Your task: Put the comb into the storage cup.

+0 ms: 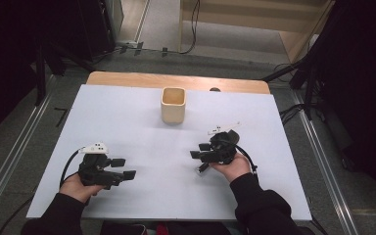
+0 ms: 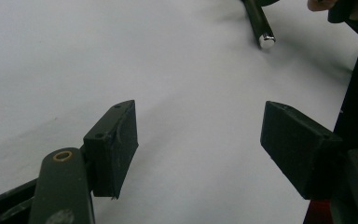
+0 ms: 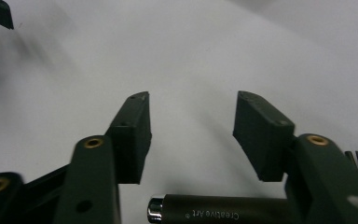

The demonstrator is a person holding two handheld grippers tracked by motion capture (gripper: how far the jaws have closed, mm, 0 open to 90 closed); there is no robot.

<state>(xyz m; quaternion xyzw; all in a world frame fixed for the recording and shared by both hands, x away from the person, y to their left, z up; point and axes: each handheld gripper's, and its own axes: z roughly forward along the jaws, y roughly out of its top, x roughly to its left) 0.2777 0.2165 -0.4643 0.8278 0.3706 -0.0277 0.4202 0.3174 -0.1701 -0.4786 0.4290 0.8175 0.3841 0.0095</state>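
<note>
A dark cylindrical brush handle (image 3: pixel 223 212) with a shiny metal end cap and the printed words "Creative Art" lies crosswise at the base of the right gripper (image 3: pixel 191 126), at 6 o'clock in the right gripper view; it sits behind the pads, not between them. In the left gripper view its capped tip (image 2: pixel 263 28) rests on the white sheet at about 1 o'clock. The right gripper's jaws are partly parted with only bare white surface in the gap, grasping nothing. In the high view this gripper (image 1: pixel 198 152) is held in the person's right hand (image 1: pixel 234 166) at about 4 o'clock on the table (image 1: pixel 127 117), pointing toward 9 o'clock. The left gripper (image 1: pixel 122 169), held in the left hand (image 1: pixel 78 186) at about 7 o'clock, points toward 3 o'clock; its jaws stand wide apart and released, with bare sheet between the pads (image 2: pixel 119 144). A pale wooden square cup (image 1: pixel 173 105) stands upright near 12 o'clock, well apart from both grippers; what shows of its inside looks bare, though its bottom cannot be seen.
</note>
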